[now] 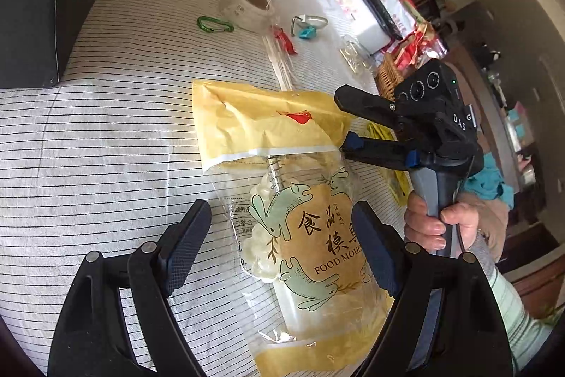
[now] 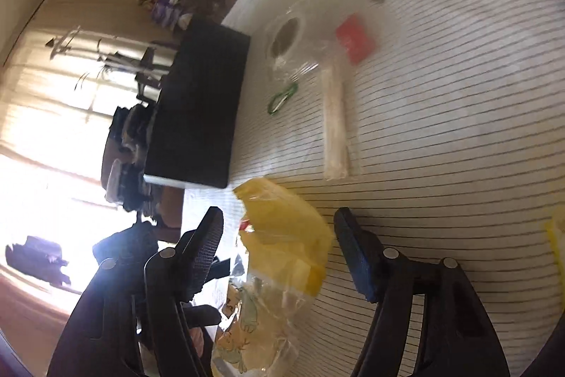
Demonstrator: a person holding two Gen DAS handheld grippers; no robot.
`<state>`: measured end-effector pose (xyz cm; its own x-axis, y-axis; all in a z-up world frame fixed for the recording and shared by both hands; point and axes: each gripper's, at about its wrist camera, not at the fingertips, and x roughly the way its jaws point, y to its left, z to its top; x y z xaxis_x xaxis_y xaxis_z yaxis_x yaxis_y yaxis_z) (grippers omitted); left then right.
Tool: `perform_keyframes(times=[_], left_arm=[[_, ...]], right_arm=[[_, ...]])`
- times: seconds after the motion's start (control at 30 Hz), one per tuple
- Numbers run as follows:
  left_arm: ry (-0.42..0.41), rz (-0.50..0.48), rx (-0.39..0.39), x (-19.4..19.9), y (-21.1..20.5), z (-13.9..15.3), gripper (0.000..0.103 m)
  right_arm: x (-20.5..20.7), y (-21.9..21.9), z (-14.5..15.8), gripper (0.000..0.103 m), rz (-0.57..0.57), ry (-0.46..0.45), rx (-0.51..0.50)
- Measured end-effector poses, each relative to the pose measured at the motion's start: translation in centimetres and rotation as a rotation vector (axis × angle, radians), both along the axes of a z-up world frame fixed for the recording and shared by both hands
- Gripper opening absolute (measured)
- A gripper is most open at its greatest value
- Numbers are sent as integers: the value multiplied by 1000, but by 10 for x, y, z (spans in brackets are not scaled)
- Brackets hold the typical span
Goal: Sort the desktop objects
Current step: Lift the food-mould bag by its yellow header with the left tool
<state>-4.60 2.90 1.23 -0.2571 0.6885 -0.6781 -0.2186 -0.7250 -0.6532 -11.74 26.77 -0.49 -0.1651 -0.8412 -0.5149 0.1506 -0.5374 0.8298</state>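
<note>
My released fingers (image 1: 282, 246) straddle the yellow-and-clear plastic food-mould packet (image 1: 300, 228) on the striped worktop (image 1: 106, 147); small items upper centre remain unsorted.

Bare striped bench (image 1: 88, 136) lay open toward nine o'clock of the yellow bag (image 1: 282, 186). At twelve o'clock a tape roll (image 1: 249, 4), green carabiner (image 1: 214, 24) and red packet (image 1: 284, 39) crowded the way; a dark box (image 1: 31, 6) blocked ten o'clock.

Around my work surface: striped tablecloth (image 1: 106, 136), white with thin dark lines. Dark box (image 2: 201, 108) on the cloth's edge. Wicker basket (image 1: 388, 75) beyond the far edge, beside a heap of red and white packets (image 1: 399, 9). Bright curtained window (image 2: 53, 115). Dark bundle (image 2: 35, 258) on the floor, possibly a bag.
</note>
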Motion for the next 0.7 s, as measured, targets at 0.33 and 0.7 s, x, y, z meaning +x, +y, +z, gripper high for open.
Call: perform_keyframes(times=[0.33, 0.7], left_arm=[[-39, 56, 128, -1, -30, -3, 79], [237, -111, 328, 2, -50, 51, 84]], right_arm=[[10, -50, 34, 22, 178, 190, 103], [53, -26, 101, 22, 255, 363, -183]])
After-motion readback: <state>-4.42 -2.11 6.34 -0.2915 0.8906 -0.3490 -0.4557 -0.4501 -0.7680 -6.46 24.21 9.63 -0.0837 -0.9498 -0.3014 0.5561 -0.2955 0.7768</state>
